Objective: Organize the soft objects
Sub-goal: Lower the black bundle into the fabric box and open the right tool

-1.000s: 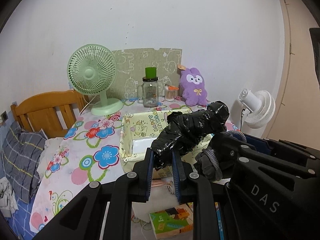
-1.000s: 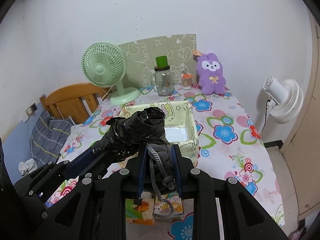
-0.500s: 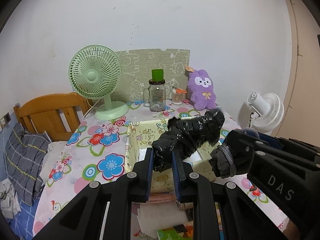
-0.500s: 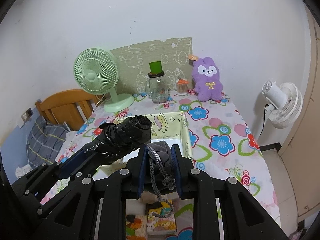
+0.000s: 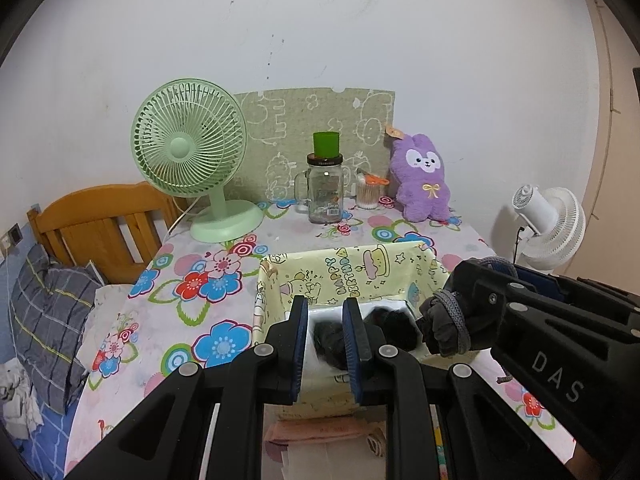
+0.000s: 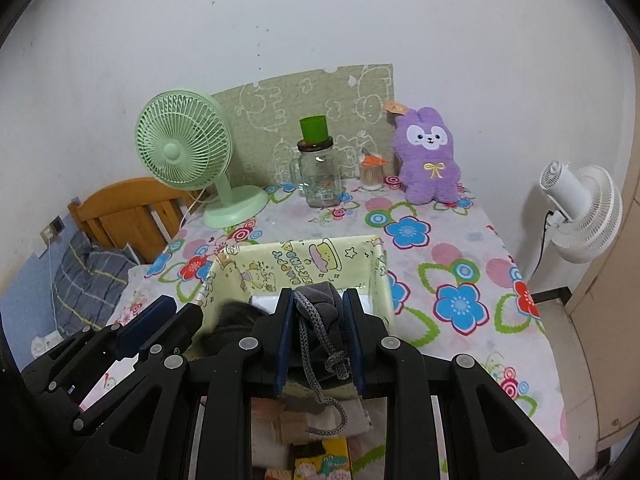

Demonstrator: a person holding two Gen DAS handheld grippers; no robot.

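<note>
Both grippers over yellow box (image 5: 344, 276) near table's (image 6: 460, 240) front edge.

Left gripper (image 5: 325, 344) clenched on black bundle (image 5: 332, 340) (blurred, low inside box).

Right gripper (image 6: 318, 332) clamps grey corded cloth (image 6: 320, 312) above box's front rim, likely for lowering in.

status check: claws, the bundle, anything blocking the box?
Left claw shut on black bundle, low inside yellow box. Right claw shut on grey cord end at box edge. Nothing blocking the box.
</note>
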